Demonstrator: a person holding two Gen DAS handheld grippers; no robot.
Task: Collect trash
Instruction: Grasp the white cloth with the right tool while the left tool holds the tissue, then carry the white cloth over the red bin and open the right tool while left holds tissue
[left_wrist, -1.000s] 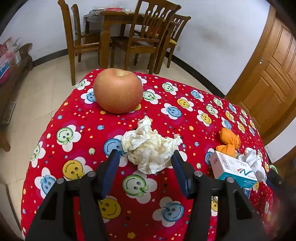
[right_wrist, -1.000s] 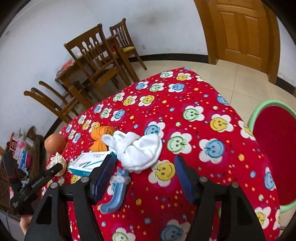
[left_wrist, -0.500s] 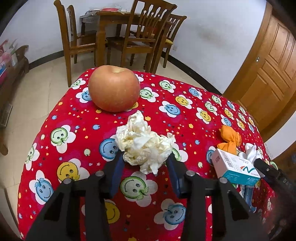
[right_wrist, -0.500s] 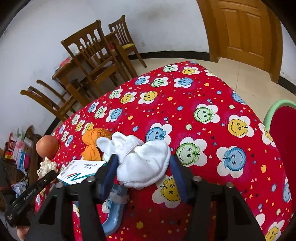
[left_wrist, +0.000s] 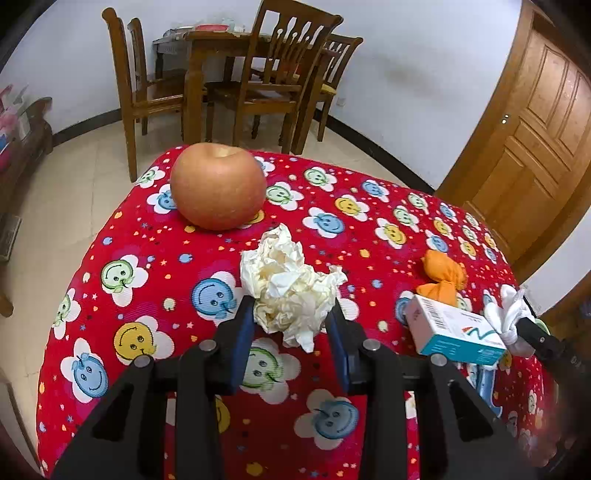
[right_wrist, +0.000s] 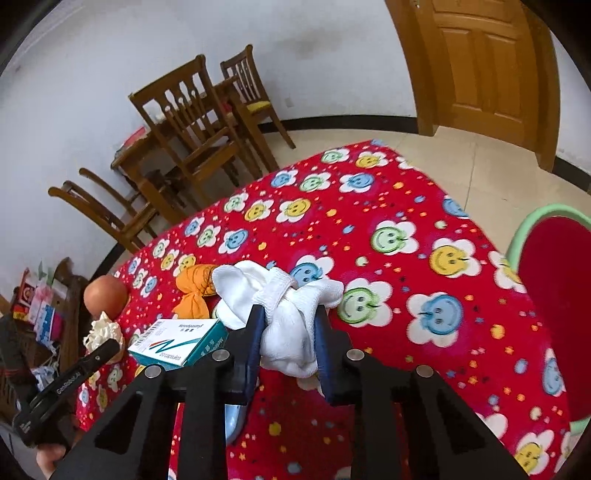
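Both grippers pinch up trash from the red smiley-print surface (left_wrist: 155, 236).

The crumpled tissue (left_wrist: 288, 284) lies just in front of the apple (left_wrist: 218, 186), and the left gripper (left_wrist: 291, 332) has its jaws closing around the wad's near part, pads touching both sides. Further right of the apple, past the orange wrapper (right_wrist: 195, 291) and the medicine box (right_wrist: 179, 341), the right gripper (right_wrist: 288, 334) is closing its narrow jaws on the white cloth bundle (right_wrist: 284, 314), which is squeezed between the pads. Judged from here, each grip should finish firm before lifting, then rise straight up so the tissue's loose tail and the cloth's knot do not drag the box. The apple sits near the surface's far edge; open room lies above and toward the floor beyond.
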